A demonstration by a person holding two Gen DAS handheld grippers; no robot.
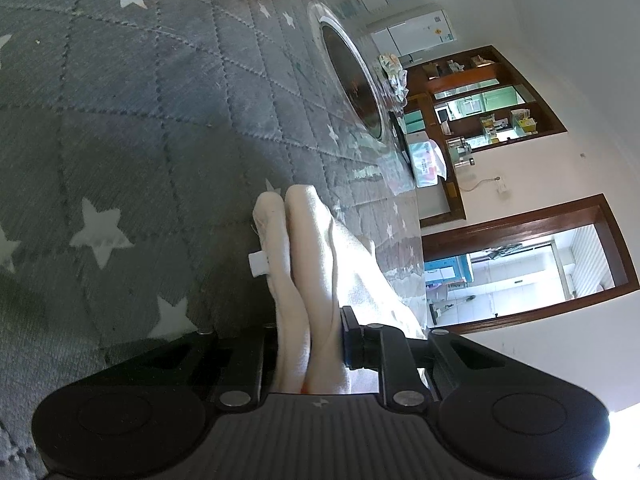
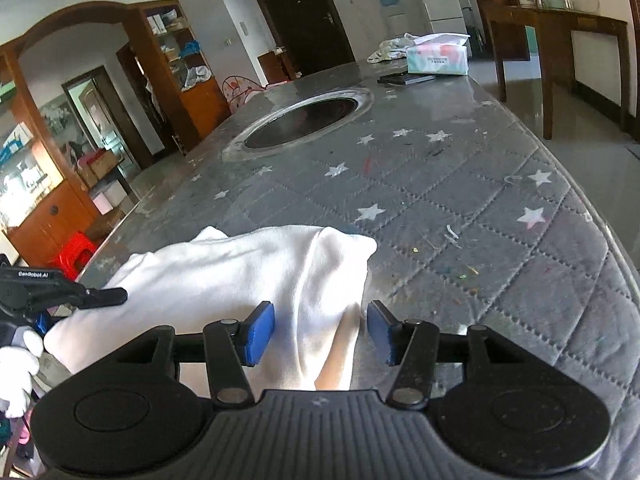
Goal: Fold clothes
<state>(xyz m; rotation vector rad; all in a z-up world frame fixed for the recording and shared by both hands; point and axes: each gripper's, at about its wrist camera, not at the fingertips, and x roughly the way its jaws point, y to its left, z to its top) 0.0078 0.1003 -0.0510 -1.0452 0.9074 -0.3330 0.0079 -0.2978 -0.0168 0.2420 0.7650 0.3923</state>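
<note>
A white garment (image 2: 248, 276) lies folded on the grey star-print quilted table cover (image 2: 460, 208), near its left front edge. My right gripper (image 2: 320, 332) stands open just over the garment's near right corner, with its blue pads (image 2: 260, 330) on either side of the cloth. In the left wrist view, my left gripper (image 1: 310, 340) is shut on bunched folds of the white garment (image 1: 296, 240), which run out past the fingertips. The right wrist view shows the left gripper (image 2: 100, 296) at the garment's left edge, held by a white-gloved hand (image 2: 18, 364).
A round dark recess with a metal rim (image 2: 304, 120) sits mid-table. At the far end lie a tissue box (image 2: 438, 56), a black flat object (image 2: 404, 78) and crumpled cloth (image 2: 390, 50). The table's right edge drops to a tiled floor. A red stool (image 2: 76, 254) stands at the left.
</note>
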